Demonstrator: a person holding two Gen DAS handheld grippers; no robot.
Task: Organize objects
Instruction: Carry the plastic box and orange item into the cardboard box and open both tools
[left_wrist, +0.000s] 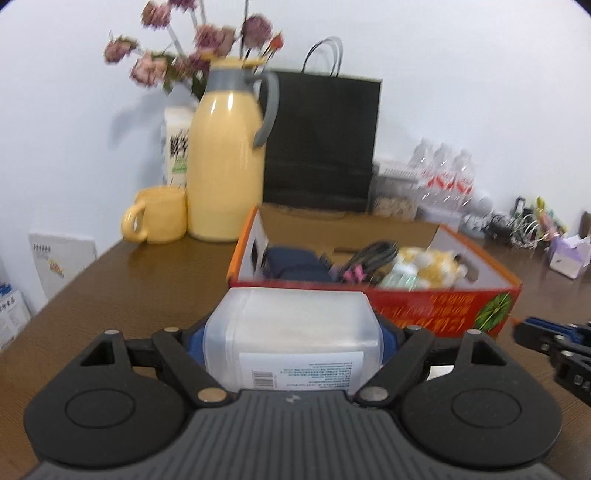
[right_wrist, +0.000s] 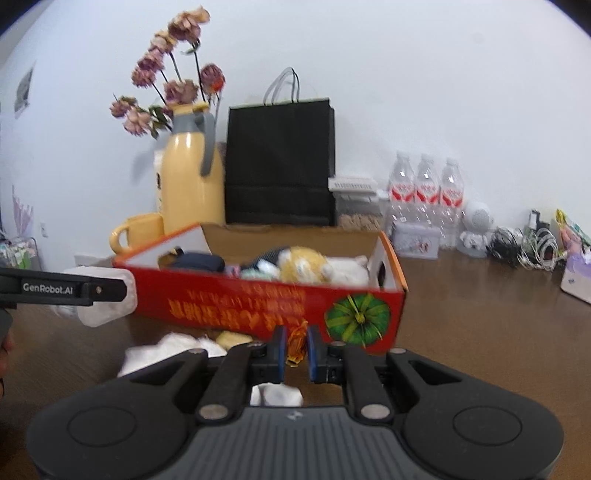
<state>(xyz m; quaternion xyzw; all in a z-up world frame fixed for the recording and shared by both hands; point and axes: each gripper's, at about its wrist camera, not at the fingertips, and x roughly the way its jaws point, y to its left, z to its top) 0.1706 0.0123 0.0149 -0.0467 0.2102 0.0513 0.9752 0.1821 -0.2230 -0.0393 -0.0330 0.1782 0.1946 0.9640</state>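
I am holding a white tissue pack (left_wrist: 291, 332) clamped in my left tongs (left_wrist: 291, 343) before the red box (right_wrist: 266, 306), already partly filled; my right tongs (right_wrist: 296, 349) are pinching an orange wrapper (right_wrist: 296, 341). Crumpled tissues (right_wrist: 166, 350) are waiting on the desk (right_wrist: 480, 332).

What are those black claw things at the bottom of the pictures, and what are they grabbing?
They are grabbing tools, one in each of a person's hands. Each carries a camera looking along its two fingers, so each picture is one tool's view. The left gripper squeezes a clear plastic tissue pack. The right gripper is pinched shut on a small orange wrapper. Both point toward a red cardboard box on the brown table, already holding a plush toy and other bits. Behind stand a yellow jug, a yellow mug and a black paper bag.
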